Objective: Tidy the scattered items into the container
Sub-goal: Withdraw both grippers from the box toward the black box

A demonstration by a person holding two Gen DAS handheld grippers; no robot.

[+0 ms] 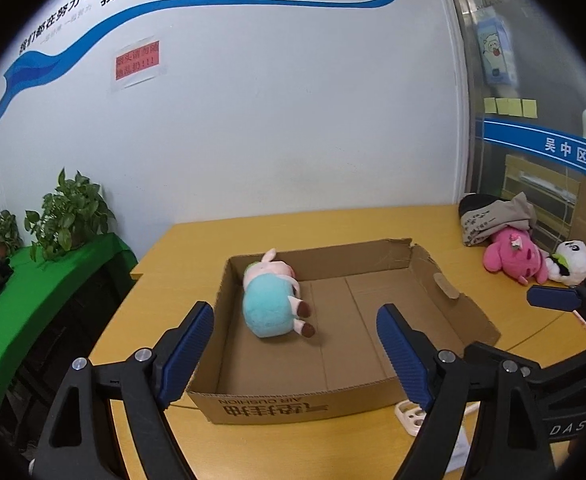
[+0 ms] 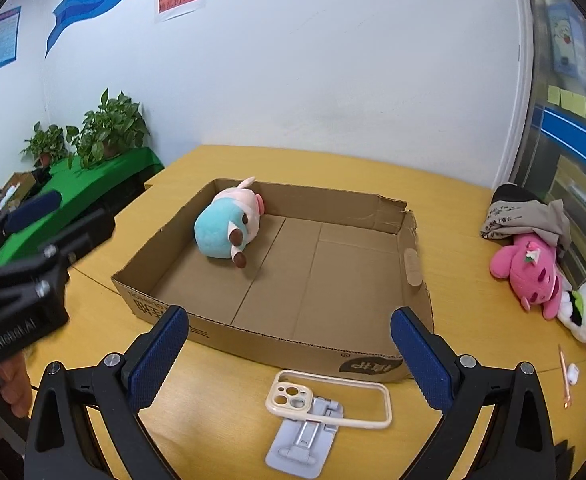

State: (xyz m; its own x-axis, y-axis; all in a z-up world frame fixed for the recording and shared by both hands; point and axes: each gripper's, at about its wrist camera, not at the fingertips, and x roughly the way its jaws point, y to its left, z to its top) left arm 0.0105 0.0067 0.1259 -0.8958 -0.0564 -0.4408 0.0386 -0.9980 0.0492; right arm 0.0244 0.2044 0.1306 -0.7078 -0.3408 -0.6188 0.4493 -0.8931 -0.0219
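An office. The white wall (image 1: 293, 100) carries a blue slogan banner (image 1: 173, 8) and a red notice (image 1: 138, 61). Sticky notes (image 1: 511, 107) dot a glass partition (image 1: 533, 60) beside the yellow desk (image 2: 453, 248), and potted plants (image 2: 109, 128) stand nearby.

The left claw (image 1: 295, 354) is held level and points forward, its two blue-padded fingers (image 1: 185, 354) spread wide with nothing between them. The right claw (image 2: 289, 358) has the same pose, with its blue pads (image 2: 421, 360) far apart and gripping nothing. Each claw shows at the edge of the other's view: the right one at the left camera's right margin, the left one (image 2: 33, 208) at the right camera's left margin, with part of the person's hand (image 2: 11, 392) beneath it.
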